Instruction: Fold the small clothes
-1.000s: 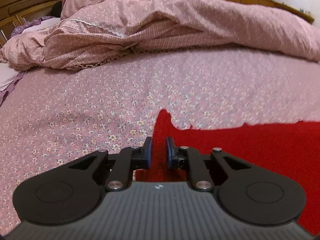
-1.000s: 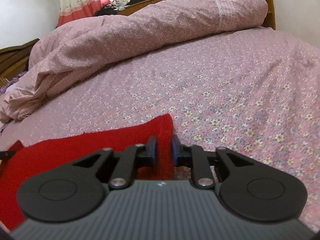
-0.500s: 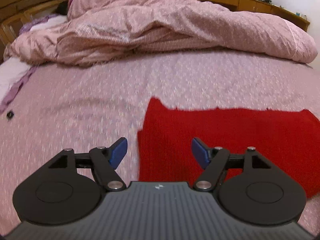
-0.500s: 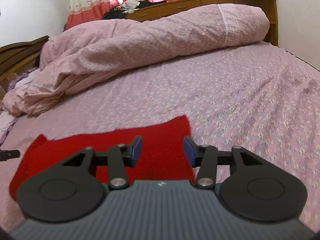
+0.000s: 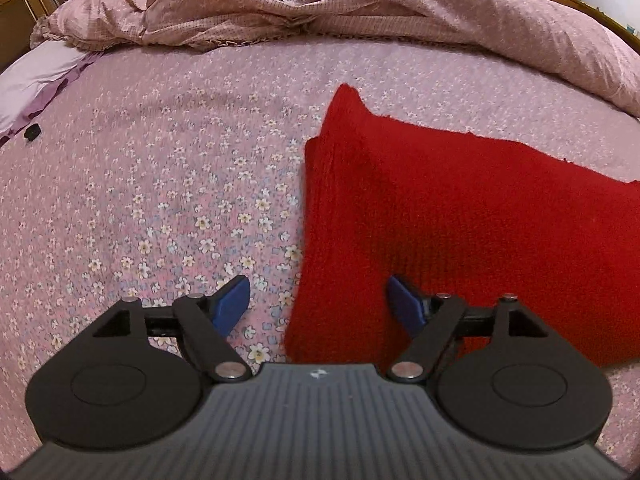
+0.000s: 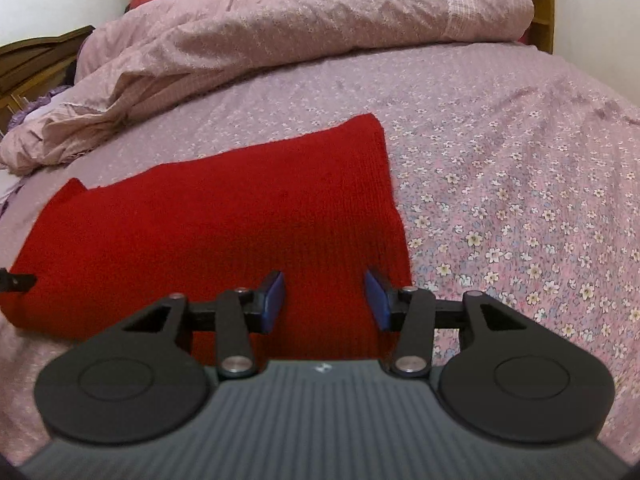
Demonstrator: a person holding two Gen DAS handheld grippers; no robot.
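A red knitted garment (image 5: 460, 216) lies folded and flat on the flowered pink bed sheet (image 5: 160, 184); it also shows in the right wrist view (image 6: 224, 224). My left gripper (image 5: 318, 306) is open and empty, above the garment's near left edge. My right gripper (image 6: 325, 300) is open and empty, above the garment's near right edge. One far corner of the garment sticks up in a point (image 5: 346, 94).
A bunched pink quilt (image 5: 360, 8) lies across the far side of the bed, also in the right wrist view (image 6: 304, 28). A white and purple pillow (image 5: 36, 80) and a small black object (image 5: 32, 132) lie at far left. Wooden furniture (image 6: 544, 0) stands behind.
Both grippers were shut on the garment's corners a second ago. They have opened, let go and pulled back and up, and the garment now lies flat on the bed.
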